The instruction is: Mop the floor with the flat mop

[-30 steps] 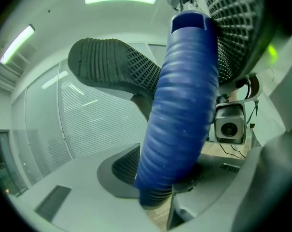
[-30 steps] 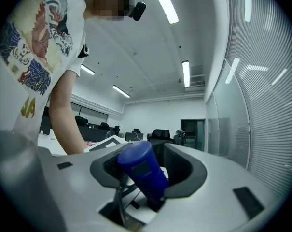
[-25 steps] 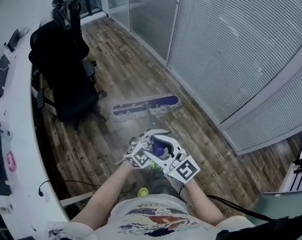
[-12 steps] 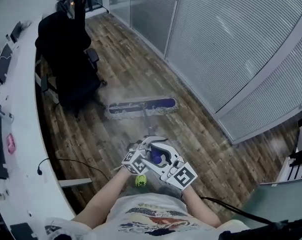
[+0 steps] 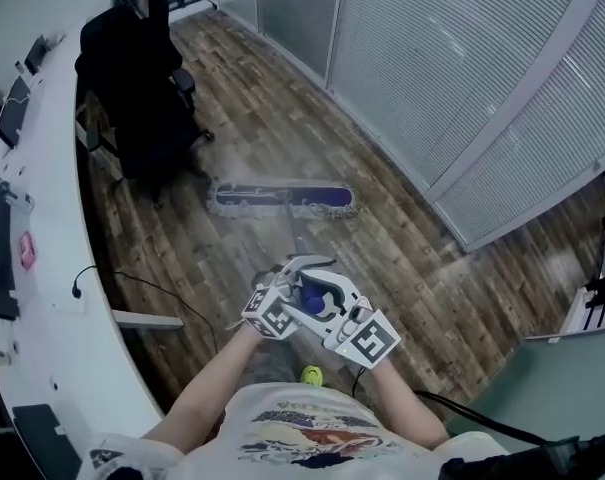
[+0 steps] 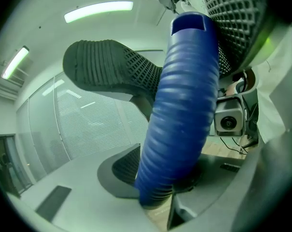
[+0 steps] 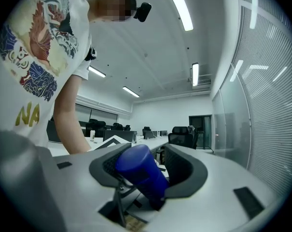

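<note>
Left tool [image 5: 294, 286] and right tool [image 5: 332, 303] both grip the blue handle [image 5: 311, 300]; left jaws have just been opening slightly. Mop head [image 5: 282, 199] flat on floor [image 5: 402, 258].

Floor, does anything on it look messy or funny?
A thin black cable trails loose over the brown wooden floor beside the curved white desk. The purple flat mop lies flat; nothing looks spilled.

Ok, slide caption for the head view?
Mopping: left gripper and right gripper grip the blue mop handle; flat mop head on wood floor near black chair.
</note>
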Available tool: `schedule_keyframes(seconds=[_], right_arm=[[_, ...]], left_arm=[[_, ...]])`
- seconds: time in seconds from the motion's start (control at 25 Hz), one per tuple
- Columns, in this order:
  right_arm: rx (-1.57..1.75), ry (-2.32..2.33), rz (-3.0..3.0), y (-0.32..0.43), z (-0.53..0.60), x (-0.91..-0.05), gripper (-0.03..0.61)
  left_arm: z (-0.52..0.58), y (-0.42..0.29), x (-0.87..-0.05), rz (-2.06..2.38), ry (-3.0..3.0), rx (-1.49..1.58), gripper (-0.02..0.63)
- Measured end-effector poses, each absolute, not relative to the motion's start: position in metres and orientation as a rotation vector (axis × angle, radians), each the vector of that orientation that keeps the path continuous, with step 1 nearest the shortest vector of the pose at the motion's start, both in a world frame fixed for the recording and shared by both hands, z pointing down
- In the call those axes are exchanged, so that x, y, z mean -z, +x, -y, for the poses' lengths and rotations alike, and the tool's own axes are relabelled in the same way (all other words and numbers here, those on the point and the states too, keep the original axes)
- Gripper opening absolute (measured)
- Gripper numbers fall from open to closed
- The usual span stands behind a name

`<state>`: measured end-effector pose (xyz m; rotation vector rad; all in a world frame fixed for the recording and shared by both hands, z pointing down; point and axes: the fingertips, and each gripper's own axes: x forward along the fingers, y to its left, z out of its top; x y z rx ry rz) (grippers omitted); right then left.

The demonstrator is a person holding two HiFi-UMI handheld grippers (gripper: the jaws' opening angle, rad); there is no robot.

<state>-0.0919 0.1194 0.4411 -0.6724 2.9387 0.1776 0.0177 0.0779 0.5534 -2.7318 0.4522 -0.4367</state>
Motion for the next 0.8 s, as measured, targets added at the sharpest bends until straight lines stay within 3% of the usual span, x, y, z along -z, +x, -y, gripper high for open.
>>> schedule_keyframes(seconds=[0.4,0.56,0.8], right_arm=[[-0.189,-0.662,-2.888,-0.056,-0.245,-0.412,0.204],[-0.309,-0.628,-3.147,-0.053,-0.265,-0.452,0.202],[-0.160,-0.682,-2.866,-0.047,-0.240,-0.424,0.204]], left_arm=[[-0.204,0.050,-0.528,-0.522,-2.752,0.379,0.097],[-0.219,0.050,-0.535,-0.509,-2.747,0.397,0.097],[-0.199,0.057,-0.537,-0.484,-2.735,0.385,0.097]])
